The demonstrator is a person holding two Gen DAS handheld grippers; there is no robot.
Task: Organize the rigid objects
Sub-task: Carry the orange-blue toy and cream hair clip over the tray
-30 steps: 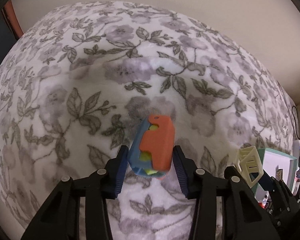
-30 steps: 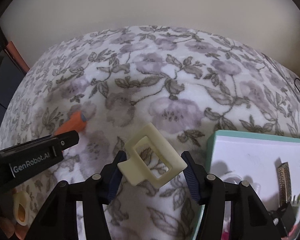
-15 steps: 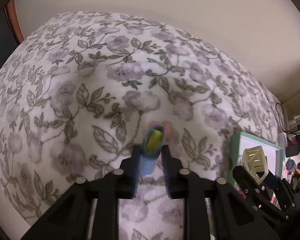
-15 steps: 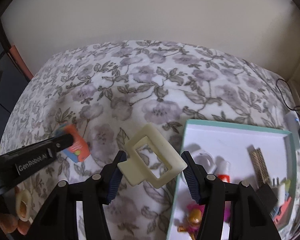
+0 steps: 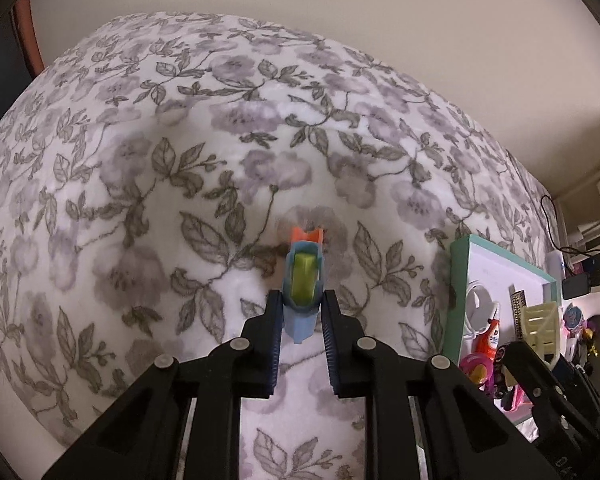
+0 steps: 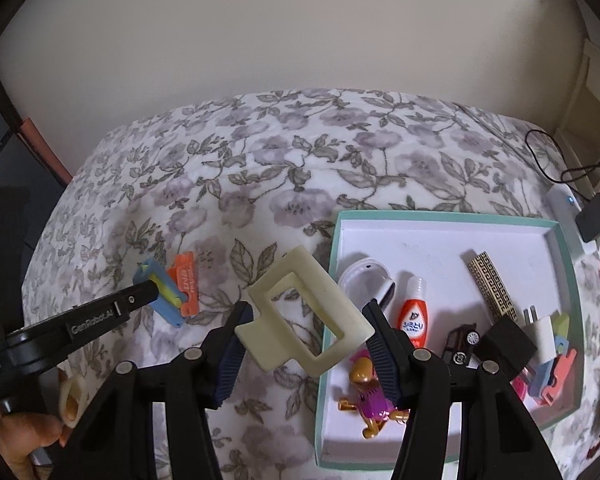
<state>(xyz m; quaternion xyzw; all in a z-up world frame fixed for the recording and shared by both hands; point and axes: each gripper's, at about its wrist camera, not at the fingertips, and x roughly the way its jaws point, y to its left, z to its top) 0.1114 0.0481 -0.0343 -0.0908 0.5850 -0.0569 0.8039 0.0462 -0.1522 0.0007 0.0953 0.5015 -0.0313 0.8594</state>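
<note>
A small blue, yellow and orange plastic toy hangs above the floral blanket, pinched edge-on in my left gripper, which is shut on it. In the right wrist view the same toy shows at the tip of the left gripper. My right gripper is shut on a cream rectangular hair claw clip, held just left of the teal-rimmed white tray. From the left wrist view the clip appears over the tray.
The tray holds a white lid, a red-capped tube, a patterned bar, a toy car, a plug and a pink figure. Cables and a charger lie at the right. A hand grips the left tool.
The left gripper closed on the toy, which turned edge-on, and lifted it. Both grippers rose and shifted right, bringing the tray into fuller view.
</note>
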